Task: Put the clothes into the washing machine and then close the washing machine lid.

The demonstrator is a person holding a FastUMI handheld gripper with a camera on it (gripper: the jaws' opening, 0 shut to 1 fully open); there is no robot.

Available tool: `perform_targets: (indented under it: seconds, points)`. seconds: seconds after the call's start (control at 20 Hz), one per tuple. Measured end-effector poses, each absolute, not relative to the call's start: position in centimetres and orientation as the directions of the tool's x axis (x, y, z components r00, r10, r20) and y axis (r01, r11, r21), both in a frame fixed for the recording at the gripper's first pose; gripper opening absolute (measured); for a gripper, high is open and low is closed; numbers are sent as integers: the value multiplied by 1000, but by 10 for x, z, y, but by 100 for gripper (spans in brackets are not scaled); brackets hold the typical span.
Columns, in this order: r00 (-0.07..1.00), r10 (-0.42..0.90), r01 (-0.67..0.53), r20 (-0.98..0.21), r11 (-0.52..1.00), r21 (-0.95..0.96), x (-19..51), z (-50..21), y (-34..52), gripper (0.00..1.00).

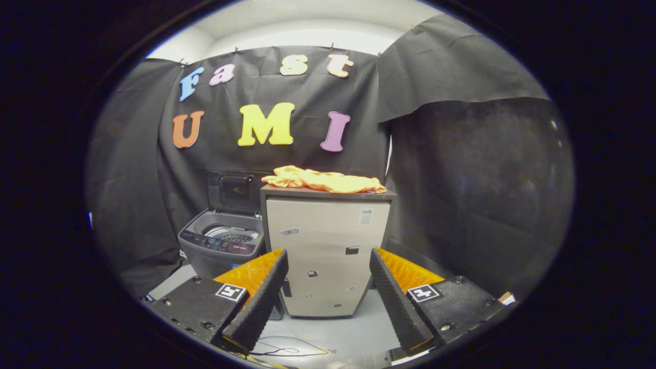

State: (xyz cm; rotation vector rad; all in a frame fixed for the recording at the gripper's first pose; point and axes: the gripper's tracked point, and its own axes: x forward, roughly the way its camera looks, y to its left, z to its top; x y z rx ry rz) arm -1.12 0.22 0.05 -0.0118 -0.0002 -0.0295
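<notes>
While the gripper point(328, 292) hangs low in the booth, its two fingers stand wide apart and hold nothing. On the pale floor point(338, 333) just under the fingertips lies a thin dark cable point(287, 350). Ahead, framed between the two fingers, stands a beige cabinet point(325, 256) with a dark top. A crumpled orange garment point(320, 180) lies spread across that top, well beyond the fingers and untouched. Just to the left of the cabinet, close against its side, sits a grey washing machine point(223, 246). Its lid point(236, 190) is raised upright at the back, and the metal drum point(231, 235) shows inside. Black cloth point(461, 179) hangs behind everything as the wall
</notes>
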Motion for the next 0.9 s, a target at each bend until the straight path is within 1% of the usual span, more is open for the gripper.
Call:
perform_targets:
  seconds: [0.2,0.55,0.75,0.9]
  points:
    - [999,-34,35,10,999,-15,-17,12,8,100]
    - [998,-32,32,49,999,-13,-13,63,24,100]
    - [996,-34,35,78,999,-13,8,105,28,100]
    - [996,-54,55,68,998,-5,34,134,24,100]
